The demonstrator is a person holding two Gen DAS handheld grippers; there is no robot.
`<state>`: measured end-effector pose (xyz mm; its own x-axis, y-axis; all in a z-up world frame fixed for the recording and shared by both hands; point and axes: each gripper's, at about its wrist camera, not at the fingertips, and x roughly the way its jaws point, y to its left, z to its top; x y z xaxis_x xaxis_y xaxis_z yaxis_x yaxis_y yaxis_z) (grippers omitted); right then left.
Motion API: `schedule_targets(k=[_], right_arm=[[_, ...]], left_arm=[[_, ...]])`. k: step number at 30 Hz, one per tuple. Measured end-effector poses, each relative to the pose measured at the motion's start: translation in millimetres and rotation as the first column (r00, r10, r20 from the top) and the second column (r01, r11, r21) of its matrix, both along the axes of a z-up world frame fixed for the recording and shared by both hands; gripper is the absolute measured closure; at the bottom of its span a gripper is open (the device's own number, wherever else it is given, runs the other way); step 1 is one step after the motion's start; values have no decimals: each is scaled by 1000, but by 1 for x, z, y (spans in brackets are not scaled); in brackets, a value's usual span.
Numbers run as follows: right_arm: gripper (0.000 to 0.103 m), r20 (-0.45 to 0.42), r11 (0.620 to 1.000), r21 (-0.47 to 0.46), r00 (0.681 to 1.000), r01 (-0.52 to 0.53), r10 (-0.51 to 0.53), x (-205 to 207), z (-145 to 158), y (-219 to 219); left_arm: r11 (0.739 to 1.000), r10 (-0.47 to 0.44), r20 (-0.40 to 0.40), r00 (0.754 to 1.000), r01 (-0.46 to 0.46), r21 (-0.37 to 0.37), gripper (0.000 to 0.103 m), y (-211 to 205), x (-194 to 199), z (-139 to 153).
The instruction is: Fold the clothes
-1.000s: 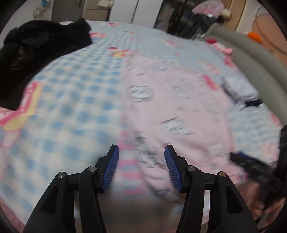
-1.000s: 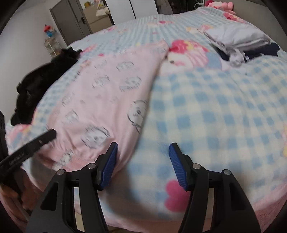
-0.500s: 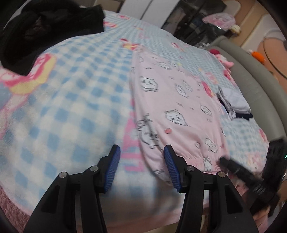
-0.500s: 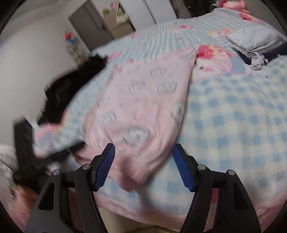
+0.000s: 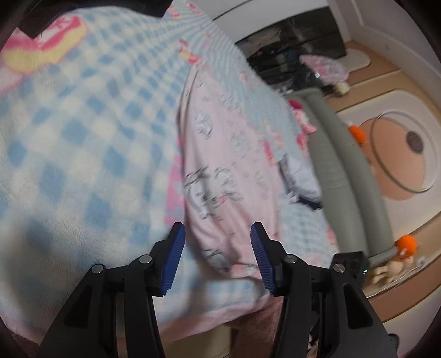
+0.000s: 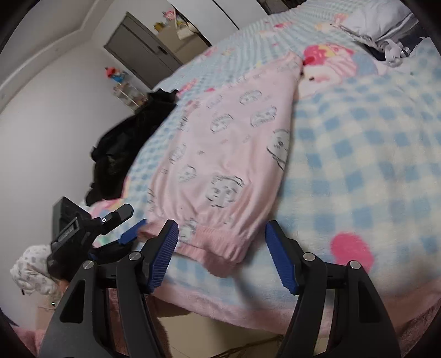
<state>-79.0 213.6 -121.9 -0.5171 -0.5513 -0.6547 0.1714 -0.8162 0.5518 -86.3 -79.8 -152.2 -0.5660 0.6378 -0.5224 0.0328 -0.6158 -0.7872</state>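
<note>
Your left tongs (image 5: 217, 257) are spread apart and empty, hovering just above the near hem of the pink pants (image 5: 228, 170). The pants lie flat on the checked blanket (image 5: 82, 143), running from 6 o'clock up toward 12 in that view. Your right tongs (image 6: 222, 254) are also spread wide, holding nothing, with the ribbed waistband (image 6: 212, 242) between and just beyond the pads. At 9 o'clock in the right view a black garment (image 6: 124, 148) is heaped on the bed; at 1 o'clock sits a folded pile (image 6: 377, 24).
</note>
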Motion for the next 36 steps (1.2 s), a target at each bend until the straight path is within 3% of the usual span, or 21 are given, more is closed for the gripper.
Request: schedule_targets(k=[3, 6, 8, 11, 14, 17, 23, 26, 28, 30, 31, 34, 35, 36], right_arm=[[44, 13, 998, 61, 1000, 1, -2, -1, -10, -5], [50, 30, 995, 99, 999, 21, -24, -2, -11, -3], [50, 43, 996, 85, 998, 41, -45, -1, -10, 2], [53, 45, 998, 44, 998, 52, -54, -1, -10, 7], [66, 37, 999, -22, 998, 48, -47, -2, -8, 9], [76, 34, 996, -75, 998, 56, -54, -4, -8, 14], [75, 84, 997, -50, 995, 65, -61, -16, -20, 9], [73, 91, 997, -49, 994, 68, -63, -19, -27, 6], [73, 83, 997, -49, 995, 67, -62, -18, -27, 6], [75, 74, 997, -43, 995, 64, -60, -17, -28, 5], [75, 71, 997, -39, 996, 62, -59, -16, -28, 4], [75, 70, 998, -23, 996, 60, -59, -16, -26, 1], [74, 72, 998, -15, 996, 60, -59, -16, -26, 0], [73, 76, 998, -6, 995, 60, -59, -17, -26, -2]], left_arm=[[994, -1, 13, 1000, 2, -107, 54, 11, -2, 1], [963, 29, 34, 999, -19, -269, 75, 15, -2, 4], [958, 33, 37, 999, -21, -286, 78, 13, 1, 4], [970, 6, 21, 1000, -1, -245, 77, 13, 0, 4], [995, -5, 2, 1000, 5, -104, 77, 3, 0, 2], [1000, -12, -6, 1000, 12, -1, 74, -2, -3, -2], [999, -37, 12, 999, 37, -15, 49, 5, -7, -4], [997, -43, -29, 999, 44, 60, 32, 4, -7, 0], [996, -45, -49, 998, 49, 73, 30, 5, -7, 2], [998, -56, -35, 998, 56, -6, 30, 14, -10, 1], [996, -59, -29, 998, 57, -62, 36, 20, -11, 0], [971, -66, -11, 998, 62, -229, 70, 36, -13, -1], [957, -68, -5, 998, 64, -283, 70, 41, -14, -1], [956, -65, -4, 998, 61, -288, 70, 41, -14, -1]])
